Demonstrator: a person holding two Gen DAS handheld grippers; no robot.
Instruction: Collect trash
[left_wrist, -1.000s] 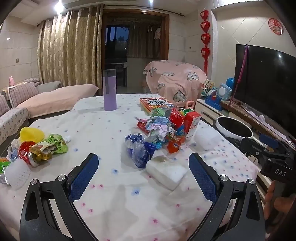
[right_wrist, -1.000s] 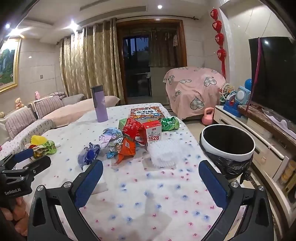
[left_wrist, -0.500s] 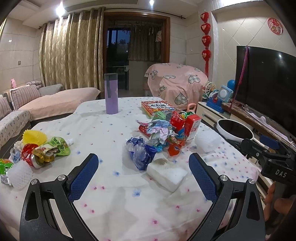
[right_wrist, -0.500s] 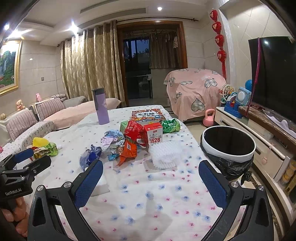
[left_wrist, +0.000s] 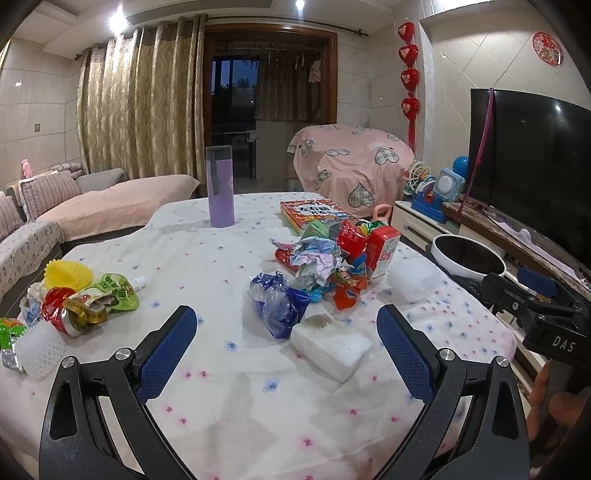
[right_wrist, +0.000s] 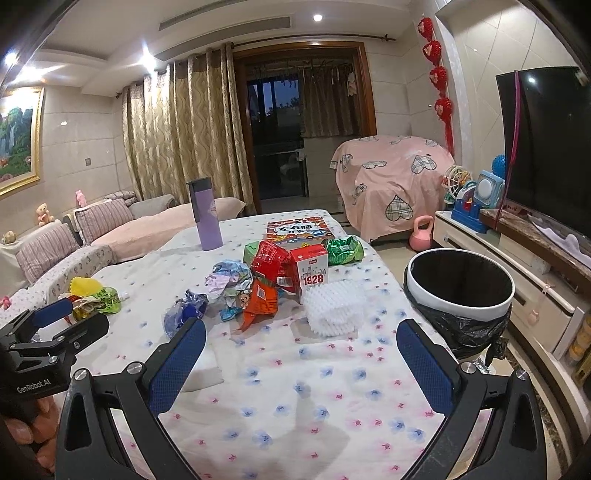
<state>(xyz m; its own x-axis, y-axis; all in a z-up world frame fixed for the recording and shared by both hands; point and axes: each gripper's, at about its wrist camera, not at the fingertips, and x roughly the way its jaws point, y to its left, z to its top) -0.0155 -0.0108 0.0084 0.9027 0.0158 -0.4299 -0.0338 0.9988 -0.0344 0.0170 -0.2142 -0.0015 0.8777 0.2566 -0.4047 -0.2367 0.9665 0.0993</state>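
Trash lies on a flowered tablecloth (left_wrist: 258, 387). A central heap holds a crumpled blue bag (left_wrist: 279, 302), a white foam block (left_wrist: 330, 343), crumpled paper (left_wrist: 314, 258), red wrappers and a red-and-white carton (right_wrist: 310, 273), with white foam netting (right_wrist: 334, 302) beside it. A second pile with a yellow cup (left_wrist: 66, 273) and green pouch sits at the left. My left gripper (left_wrist: 286, 350) hovers open over the near table, short of the blue bag. My right gripper (right_wrist: 301, 360) is open above the cloth, in front of the netting. A white bin (right_wrist: 460, 284) with a black liner stands right of the table.
A purple tumbler (left_wrist: 220, 186) and a colourful book (left_wrist: 314, 212) sit at the far side of the table. A TV (right_wrist: 546, 147) and low cabinet run along the right wall behind the bin. Sofas stand to the left, a covered chair behind.
Both views have lifted and tilted slightly, so the table contents sit a little lower and nearer. Both grippers stay open with nothing held.
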